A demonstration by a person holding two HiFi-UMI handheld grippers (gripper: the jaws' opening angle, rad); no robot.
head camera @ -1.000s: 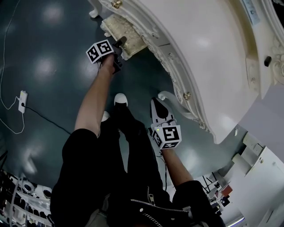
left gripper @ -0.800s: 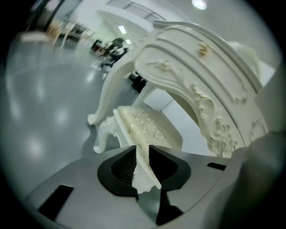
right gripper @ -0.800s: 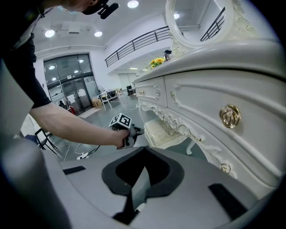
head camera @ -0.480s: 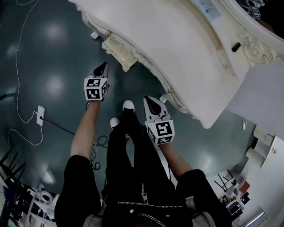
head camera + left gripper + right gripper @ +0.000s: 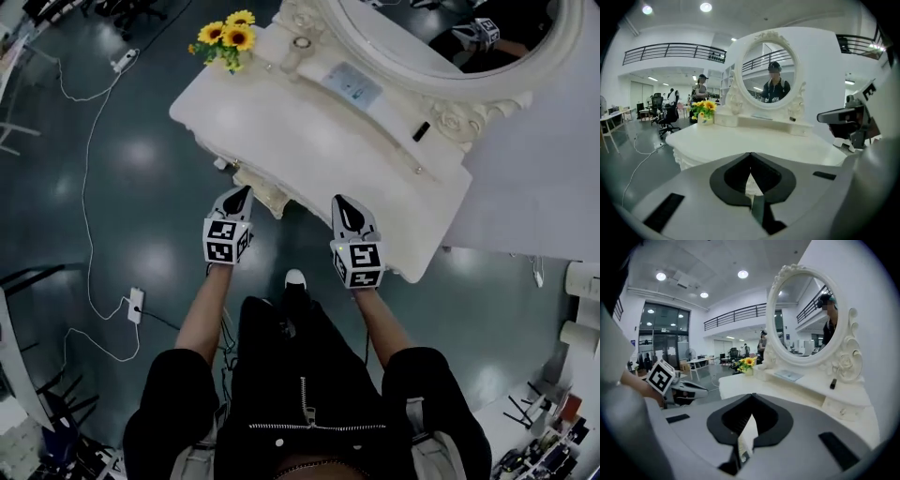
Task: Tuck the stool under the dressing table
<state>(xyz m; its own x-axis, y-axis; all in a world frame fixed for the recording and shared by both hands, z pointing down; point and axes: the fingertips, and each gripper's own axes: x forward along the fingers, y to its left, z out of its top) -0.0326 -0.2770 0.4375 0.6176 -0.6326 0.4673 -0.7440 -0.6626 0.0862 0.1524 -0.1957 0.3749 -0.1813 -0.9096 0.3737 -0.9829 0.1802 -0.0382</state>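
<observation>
The white dressing table (image 5: 309, 141) fills the upper middle of the head view, and its round mirror (image 5: 441, 37) stands behind it. A corner of the cream stool (image 5: 267, 197) shows under the table's front edge; the table top hides the rest. My left gripper (image 5: 243, 190) hangs just in front of that edge, close to the stool's corner, shut and empty. My right gripper (image 5: 338, 200) is level with it further right, also shut and empty. Both gripper views look across the table top (image 5: 754, 140) (image 5: 797, 390) over closed jaws.
A vase of sunflowers (image 5: 228, 36) stands on the table's left end and a small black object (image 5: 421, 131) on its raised shelf. A power strip (image 5: 136, 305) and white cables lie on the dark floor at left. The person's shoe (image 5: 294, 279) is between the grippers.
Both grippers have risen from low beside the stool to the height of the table's front edge. The left one came away from the stool's corner. The head view now takes in the whole table.
</observation>
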